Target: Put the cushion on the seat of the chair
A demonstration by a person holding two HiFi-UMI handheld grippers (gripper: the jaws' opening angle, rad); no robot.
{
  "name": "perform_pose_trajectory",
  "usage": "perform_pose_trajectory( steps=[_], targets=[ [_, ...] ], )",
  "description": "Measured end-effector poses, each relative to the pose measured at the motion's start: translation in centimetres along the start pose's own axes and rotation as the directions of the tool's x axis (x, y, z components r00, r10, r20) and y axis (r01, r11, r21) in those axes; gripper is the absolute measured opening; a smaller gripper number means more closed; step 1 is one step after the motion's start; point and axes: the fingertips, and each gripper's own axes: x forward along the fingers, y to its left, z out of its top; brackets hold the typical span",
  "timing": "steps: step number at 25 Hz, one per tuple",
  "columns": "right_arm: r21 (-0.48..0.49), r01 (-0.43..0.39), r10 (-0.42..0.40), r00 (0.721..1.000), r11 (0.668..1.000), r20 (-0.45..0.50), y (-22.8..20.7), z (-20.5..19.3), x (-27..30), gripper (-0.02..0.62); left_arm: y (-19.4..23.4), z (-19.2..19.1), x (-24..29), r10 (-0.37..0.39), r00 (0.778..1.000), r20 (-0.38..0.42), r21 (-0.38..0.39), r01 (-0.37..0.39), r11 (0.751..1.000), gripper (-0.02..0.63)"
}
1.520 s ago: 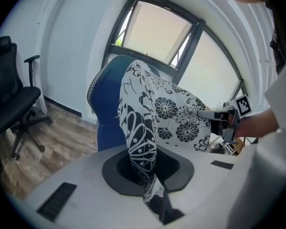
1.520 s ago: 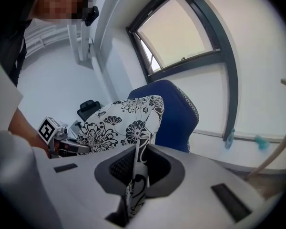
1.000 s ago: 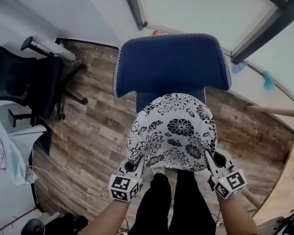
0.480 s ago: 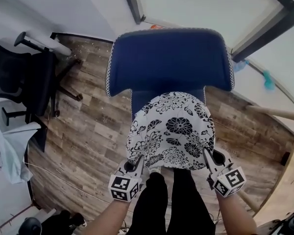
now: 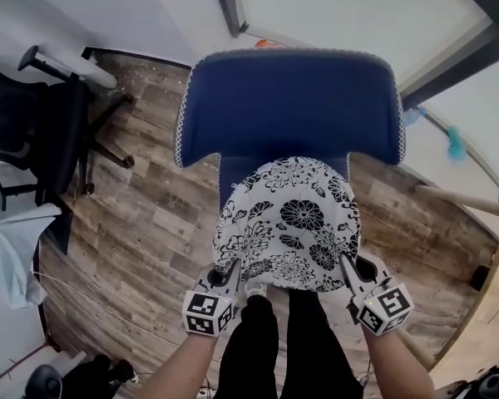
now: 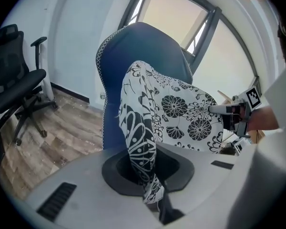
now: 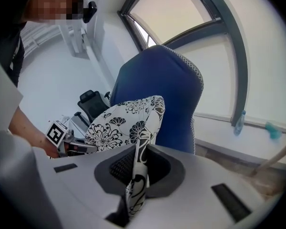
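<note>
A white cushion [image 5: 289, 223] with black flower print hangs over the seat of a blue armchair [image 5: 288, 110], hiding most of the seat. My left gripper [image 5: 229, 273] is shut on the cushion's near left corner, and my right gripper [image 5: 349, 268] is shut on its near right corner. In the left gripper view the cushion [image 6: 152, 128] runs from the jaws up toward the chair back [image 6: 133, 46], with the right gripper [image 6: 233, 113] at the far edge. In the right gripper view the cushion's edge [image 7: 140, 161] is pinched in the jaws before the chair [image 7: 167, 89].
A black office chair [image 5: 41, 131] stands on the wooden floor at the left, with a pale cloth [image 5: 4, 256] below it. A window frame [image 5: 233, 7] and white wall lie behind the armchair. My own legs [image 5: 283, 339] are just before the seat.
Both grippers have sunk a little with the cushion, which now hangs lower over the seat. The chair back looms larger in the head view.
</note>
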Motion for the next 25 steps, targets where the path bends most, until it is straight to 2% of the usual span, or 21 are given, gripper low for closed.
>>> perform_pose_trajectory(
  steps=[7,18,25],
  targets=[
    [0.000,-0.012,0.012,1.000,1.000,-0.006,-0.4,0.5,1.8,0.037,1.4,0.1,1.3,0.010,1.000,-0.015,-0.015,-0.010,1.000,0.025],
    [0.007,-0.010,0.010,0.999,1.000,-0.045,-1.1,-0.4,4.5,0.037,3.7,-1.3,2.7,0.053,0.998,-0.037,0.008,-0.053,0.999,0.025],
    [0.038,0.032,-0.029,0.997,0.999,-0.073,-3.1,-1.7,6.2,0.037,4.3,-2.0,4.3,0.075,0.996,-0.057,-0.007,-0.076,0.997,0.025]
  ],
)
